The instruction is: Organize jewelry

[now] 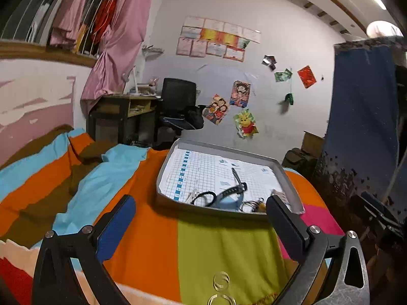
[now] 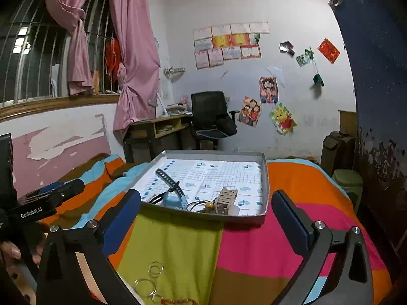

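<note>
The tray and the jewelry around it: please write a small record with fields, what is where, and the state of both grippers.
surface: striped blanket on a bed
tray: grey tray, lined with grid paper, on the blanket
in tray: dark strap, blue piece, beige clip, thin tangled pieces by the near wall
outside tray: clear rings on the green stripe, near the grippers
left gripper: open, holds nothing
right gripper: open, holds nothing
</note>
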The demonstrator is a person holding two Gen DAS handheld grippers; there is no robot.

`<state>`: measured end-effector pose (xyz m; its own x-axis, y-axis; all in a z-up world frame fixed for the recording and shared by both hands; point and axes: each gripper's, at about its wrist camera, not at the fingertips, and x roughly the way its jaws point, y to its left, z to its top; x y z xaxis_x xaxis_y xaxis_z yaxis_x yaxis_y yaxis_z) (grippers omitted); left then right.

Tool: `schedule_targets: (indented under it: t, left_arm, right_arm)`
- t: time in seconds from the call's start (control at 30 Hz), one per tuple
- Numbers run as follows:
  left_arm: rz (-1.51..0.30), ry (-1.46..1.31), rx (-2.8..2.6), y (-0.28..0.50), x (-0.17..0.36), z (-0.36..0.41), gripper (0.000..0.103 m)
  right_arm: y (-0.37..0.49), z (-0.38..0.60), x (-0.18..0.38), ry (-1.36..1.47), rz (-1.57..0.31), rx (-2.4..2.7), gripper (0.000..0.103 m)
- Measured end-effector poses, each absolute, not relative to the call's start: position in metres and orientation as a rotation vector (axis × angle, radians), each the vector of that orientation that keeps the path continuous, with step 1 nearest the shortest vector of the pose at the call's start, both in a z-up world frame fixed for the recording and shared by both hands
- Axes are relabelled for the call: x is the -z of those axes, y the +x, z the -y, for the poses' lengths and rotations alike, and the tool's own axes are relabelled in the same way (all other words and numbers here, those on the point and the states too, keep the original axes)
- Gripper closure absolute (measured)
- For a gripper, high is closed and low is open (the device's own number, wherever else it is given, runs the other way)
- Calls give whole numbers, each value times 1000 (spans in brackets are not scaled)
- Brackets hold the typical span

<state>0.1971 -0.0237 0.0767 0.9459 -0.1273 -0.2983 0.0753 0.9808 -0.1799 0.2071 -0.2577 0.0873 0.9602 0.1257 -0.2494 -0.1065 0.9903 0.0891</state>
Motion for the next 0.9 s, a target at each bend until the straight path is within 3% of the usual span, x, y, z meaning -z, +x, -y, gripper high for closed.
schedule_targets:
  t: [0.5, 0.9]
  left_arm:
    - [-370, -108, 120, 107, -41, 22, 0]
    - [-428, -102, 108, 81, -14, 19, 0]
  right_arm:
    - [101, 256, -61, 51, -264, -96, 1]
    - [77, 256, -30, 71, -310, -60, 1]
